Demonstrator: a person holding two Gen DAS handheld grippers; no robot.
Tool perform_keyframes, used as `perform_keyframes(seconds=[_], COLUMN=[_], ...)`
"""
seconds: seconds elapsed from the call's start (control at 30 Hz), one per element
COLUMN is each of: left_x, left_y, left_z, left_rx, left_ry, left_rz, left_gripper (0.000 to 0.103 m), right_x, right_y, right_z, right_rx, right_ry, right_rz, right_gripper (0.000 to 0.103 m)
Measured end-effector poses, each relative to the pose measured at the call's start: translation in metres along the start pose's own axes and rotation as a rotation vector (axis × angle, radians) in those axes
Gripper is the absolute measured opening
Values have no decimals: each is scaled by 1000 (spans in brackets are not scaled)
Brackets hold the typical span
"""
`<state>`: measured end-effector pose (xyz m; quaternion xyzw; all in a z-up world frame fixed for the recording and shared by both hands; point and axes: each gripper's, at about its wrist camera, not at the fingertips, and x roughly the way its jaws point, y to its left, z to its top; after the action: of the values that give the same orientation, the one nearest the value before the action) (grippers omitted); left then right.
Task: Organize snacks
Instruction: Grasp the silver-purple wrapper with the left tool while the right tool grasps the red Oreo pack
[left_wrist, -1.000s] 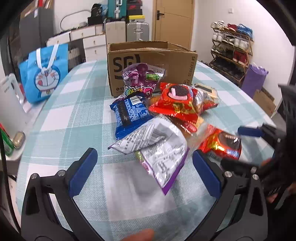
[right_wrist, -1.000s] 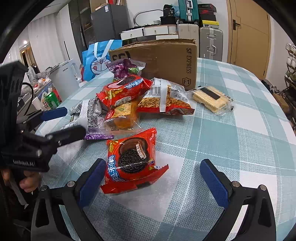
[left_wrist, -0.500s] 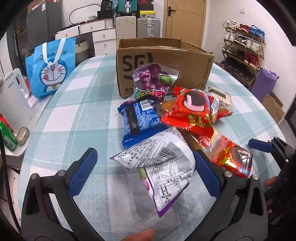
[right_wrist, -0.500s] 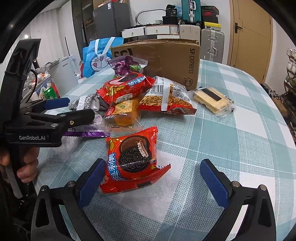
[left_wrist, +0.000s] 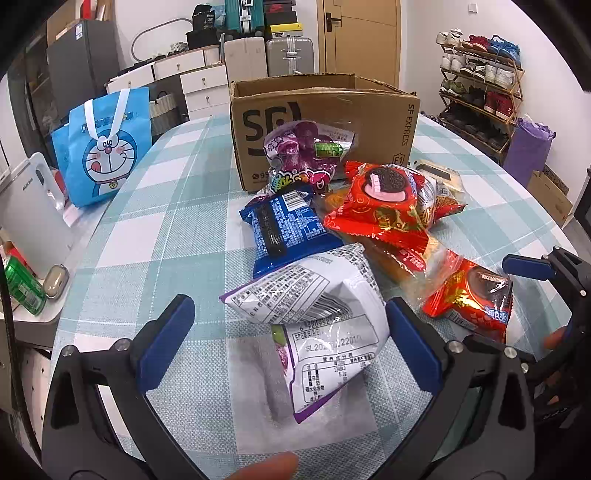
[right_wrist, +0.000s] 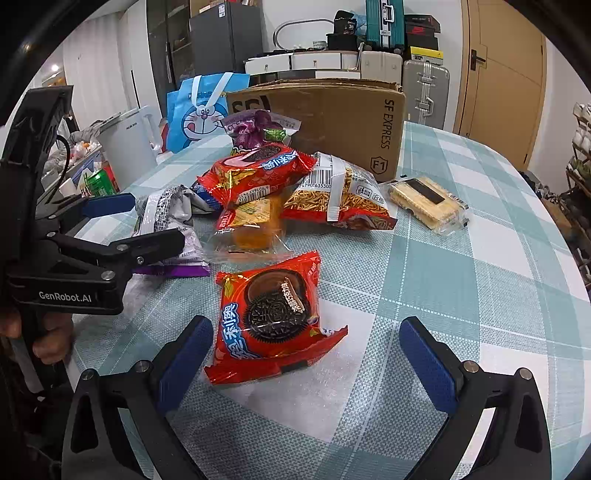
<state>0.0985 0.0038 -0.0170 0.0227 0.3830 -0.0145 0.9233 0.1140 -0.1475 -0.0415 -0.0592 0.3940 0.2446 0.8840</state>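
Note:
A pile of snack packets lies on the checked table in front of a cardboard box (left_wrist: 325, 107). My left gripper (left_wrist: 290, 347) is open, its jaws on either side of a white and purple packet (left_wrist: 317, 317). My right gripper (right_wrist: 304, 354) is open around a red Oreo packet (right_wrist: 273, 321), which also shows in the left wrist view (left_wrist: 472, 295). Behind lie a blue packet (left_wrist: 284, 229), another red Oreo packet (left_wrist: 384, 199), a purple candy bag (left_wrist: 306, 155), a noodle packet (right_wrist: 340, 195), an orange cake (right_wrist: 251, 229) and a cracker pack (right_wrist: 428, 203).
A blue Doraemon bag (left_wrist: 103, 147) stands at the table's left. A white kettle (left_wrist: 33, 214) and a green can (left_wrist: 22, 284) sit beyond the left edge. A shoe rack (left_wrist: 480, 92) stands at the far right. The left gripper shows in the right wrist view (right_wrist: 110, 229).
Both grippers moved forward toward the pile. The white and purple packet now lies between the left jaws, the red Oreo packet between the right jaws. Both stayed open.

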Motion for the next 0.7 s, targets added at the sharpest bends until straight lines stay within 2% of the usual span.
perform_keyframes(seconds=[0.1,0.3,0.33,0.37,0.47,0.7], left_x=[2,8,9,9,8,5], left_y=[0,-3,-4,-4,-6,-6], left_z=[0,-2,-2,-2,-1,3], left_rx=[-5,-2,-1,-2,0,-20], left_ry=[12,38,37,36,30,10], left_rz=[-33,-99,-103,-106,-109,-128], left_gripper=[100,85,83,83,81,81], right_x=[-2,-3,-1,0,1,0], right_y=[1,5,6,7,9,11], right_z=[0,0,1,1,0,-1], right_rx=[-9,-23,-25,-25,-37,-44], right_ry=[-8,-7,-1,5,5,0], right_rz=[9,41,47,53,48,52], right_gripper=[103,101,98,94,91,90])
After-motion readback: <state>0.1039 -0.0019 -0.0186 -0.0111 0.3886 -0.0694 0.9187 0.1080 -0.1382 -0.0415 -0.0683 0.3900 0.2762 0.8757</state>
